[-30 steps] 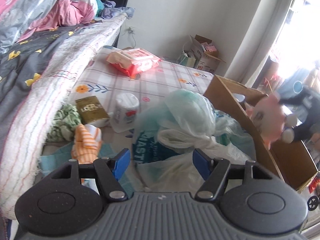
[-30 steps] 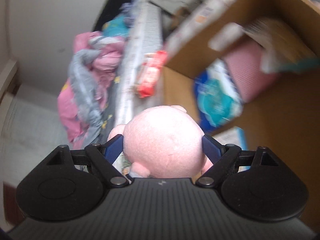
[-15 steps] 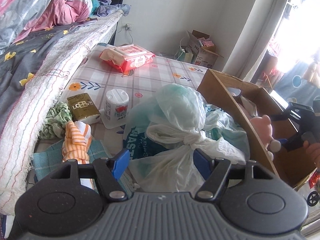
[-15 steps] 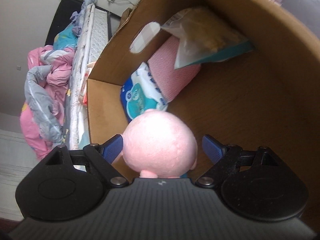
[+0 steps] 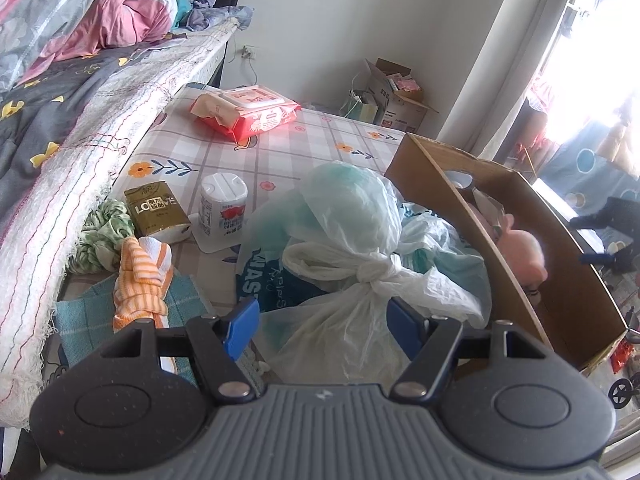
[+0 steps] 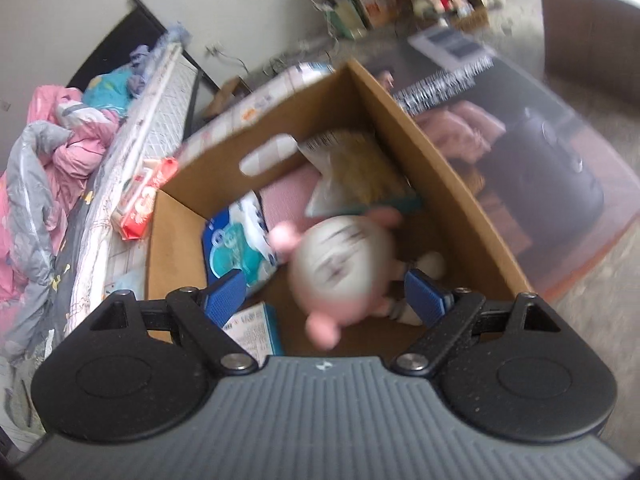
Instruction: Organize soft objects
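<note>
Released: pink plush toy, half a second ago clamped between the pads of the right tool, now lying loose inside the cardboard box, pads spread wide and clear of it on both sides. Camera pulled back and rolled since then, so more of the box rim showing. Meaning for the task: one soft object stowed, right tool free for the next.

Toy blurred; face turned up toward the camera, one ear toward 10 o'clock, another toward 6 o'clock, pale limbs trailing toward 3 o'clock. Long axis hard to judge, roughly 10 to 4 o'clock. Resting beside a blue wipes pack at its 9 o'clock, with a pink roll and a yellow snack bag at 12 o'clock.

Left tool spread, holding nothing, poised just over a knotted plastic bag on the checked mat; orange striped cloth at 9 o'clock of it. Box at 3 o'clock of the bag, toy's pink head visible inside.
</note>
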{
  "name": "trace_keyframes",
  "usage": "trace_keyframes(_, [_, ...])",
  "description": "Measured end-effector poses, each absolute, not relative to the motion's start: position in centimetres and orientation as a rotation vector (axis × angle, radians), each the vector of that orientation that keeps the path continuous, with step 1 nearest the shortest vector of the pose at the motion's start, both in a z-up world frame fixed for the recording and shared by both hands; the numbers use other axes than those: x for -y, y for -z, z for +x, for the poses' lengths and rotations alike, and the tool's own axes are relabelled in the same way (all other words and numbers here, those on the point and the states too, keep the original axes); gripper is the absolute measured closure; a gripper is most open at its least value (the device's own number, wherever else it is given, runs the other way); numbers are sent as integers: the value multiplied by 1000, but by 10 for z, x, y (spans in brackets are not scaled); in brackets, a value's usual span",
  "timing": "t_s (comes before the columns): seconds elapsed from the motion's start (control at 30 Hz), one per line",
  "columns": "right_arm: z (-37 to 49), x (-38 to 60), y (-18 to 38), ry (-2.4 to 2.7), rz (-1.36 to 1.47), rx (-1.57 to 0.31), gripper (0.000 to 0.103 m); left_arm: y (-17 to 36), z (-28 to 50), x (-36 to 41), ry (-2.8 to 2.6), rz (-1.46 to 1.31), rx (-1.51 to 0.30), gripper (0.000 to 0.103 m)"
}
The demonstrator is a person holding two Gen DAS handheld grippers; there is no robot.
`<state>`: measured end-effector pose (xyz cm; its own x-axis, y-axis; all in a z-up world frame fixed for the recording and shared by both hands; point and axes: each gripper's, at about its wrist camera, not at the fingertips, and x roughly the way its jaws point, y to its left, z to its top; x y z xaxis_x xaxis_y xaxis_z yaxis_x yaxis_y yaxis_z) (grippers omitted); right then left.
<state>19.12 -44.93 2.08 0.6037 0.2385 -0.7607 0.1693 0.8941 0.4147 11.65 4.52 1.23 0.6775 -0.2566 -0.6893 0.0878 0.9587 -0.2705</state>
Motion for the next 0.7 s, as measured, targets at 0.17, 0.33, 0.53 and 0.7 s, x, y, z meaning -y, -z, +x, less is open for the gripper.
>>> trace_keyframes(0.17, [209, 420, -23, -103, 309, -924, 16, -13, 115, -45, 194, -224, -805, 31])
trace_keyframes(0.33, [233, 391, -15, -203, 295, -980, 18, -13, 115, -45, 188, -219, -807, 31])
trace_keyframes(0.53, [257, 367, 9, -319, 395, -1131, 24, -10, 118, -48, 172, -221, -820, 30])
trace_keyframes(0.7, [269, 365, 32, -240, 362, -1155, 38, -7, 121, -49, 170, -223, -832, 30])
